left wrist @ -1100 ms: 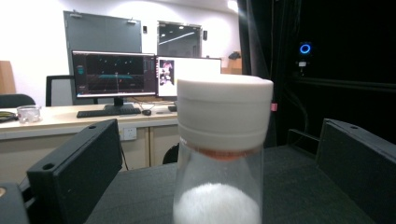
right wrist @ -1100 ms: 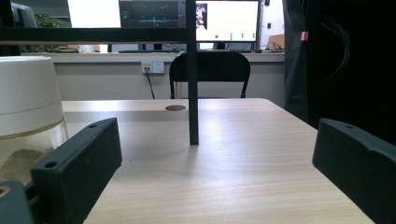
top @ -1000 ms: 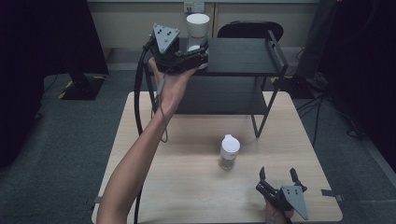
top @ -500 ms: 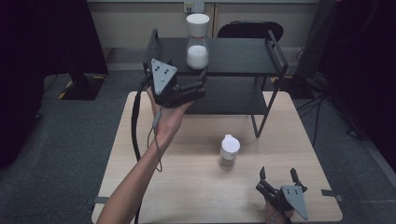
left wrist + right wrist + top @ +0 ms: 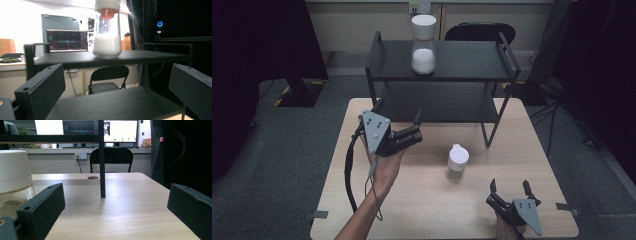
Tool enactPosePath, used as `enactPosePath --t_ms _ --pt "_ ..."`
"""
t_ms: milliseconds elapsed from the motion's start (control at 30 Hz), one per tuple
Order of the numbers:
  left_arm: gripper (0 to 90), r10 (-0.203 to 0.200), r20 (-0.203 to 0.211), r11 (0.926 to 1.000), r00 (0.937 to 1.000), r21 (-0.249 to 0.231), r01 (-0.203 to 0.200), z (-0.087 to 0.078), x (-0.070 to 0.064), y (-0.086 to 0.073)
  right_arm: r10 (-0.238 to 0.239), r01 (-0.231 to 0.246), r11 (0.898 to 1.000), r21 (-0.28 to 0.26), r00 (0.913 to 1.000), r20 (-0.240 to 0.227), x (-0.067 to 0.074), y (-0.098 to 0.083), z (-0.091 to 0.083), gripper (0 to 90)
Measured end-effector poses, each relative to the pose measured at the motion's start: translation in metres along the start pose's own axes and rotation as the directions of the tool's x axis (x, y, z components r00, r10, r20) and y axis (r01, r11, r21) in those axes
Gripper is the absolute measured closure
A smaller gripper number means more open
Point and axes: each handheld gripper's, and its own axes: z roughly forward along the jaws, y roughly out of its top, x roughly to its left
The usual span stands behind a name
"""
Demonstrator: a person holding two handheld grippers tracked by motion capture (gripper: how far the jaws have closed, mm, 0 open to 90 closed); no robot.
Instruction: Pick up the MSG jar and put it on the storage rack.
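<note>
— What have your jaws got?

— Nothing. My left gripper (image 5: 398, 117) has its jaws spread wide with only air between them. It hangs above the table (image 5: 422, 210), in front of the black shelf (image 5: 462, 62). From the left gripper view I look past both jaws at the tall jar (image 5: 107, 27), well apart from them.

— How does that jar stand?

— Upright on the shelf's top board, long axis vertical, white cap upward, white powder filling its lower half.

— And your other side?

— My right gripper (image 5: 510, 188) sits low at the table's near right corner, jaws equally wide and empty, pointing away from me. Its view catches the small jar (image 5: 15, 187) at the left, just beside one jaw. That one stands upright mid-table, white cap up, near the shelf's front leg (image 5: 486, 132).
</note>
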Motion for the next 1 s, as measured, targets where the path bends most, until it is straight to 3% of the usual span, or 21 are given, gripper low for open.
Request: enactPosePath --t_ms 133,233,367,633,733,833,1000 --pt "0.0 -0.016 -0.008 0.9990 0.9998 0.043 0.016 -0.012 -0.004 -0.021 0.000 0.000 1.000 0.000 1.0000 0.000 0.000 0.000 0.000 0.0" --pt "0.1 0.012 -0.040 0.9982 0.9991 0.059 -0.010 -0.019 -0.010 -0.043 0.000 0.000 1.000 0.000 1.0000 0.000 0.000 0.000 0.000 0.0" --pt "0.0 -0.043 -0.047 0.9943 0.9980 0.096 0.048 -0.027 -0.009 -0.065 0.000 0.000 1.000 -0.001 1.0000 0.000 0.000 0.000 0.000 0.0" --pt "0.0 -0.019 -0.080 0.9943 0.9966 0.103 0.028 -0.046 -0.014 -0.105 0.000 0.000 1.000 -0.001 1.0000 0.001 0.000 0.000 0.000 0.0" --pt "0.0 -0.064 -0.065 0.9903 0.9958 0.119 0.071 -0.053 -0.008 -0.118 0.000 0.000 1.000 -0.001 1.0000 0.000 0.000 0.000 0.000 0.0" --pt "0.0 -0.022 -0.079 0.9899 0.9966 0.138 0.033 -0.058 -0.009 -0.133 -0.001 0.001 1.000 -0.002 1.0000 -0.002 0.000 0.000 -0.001 0.0" --pt "0.0 -0.015 -0.067 0.9898 0.9976 0.140 0.025 -0.065 -0.006 -0.154 -0.001 0.001 1.000 -0.002 1.0000 0.002 0.000 0.000 -0.001 0.0"
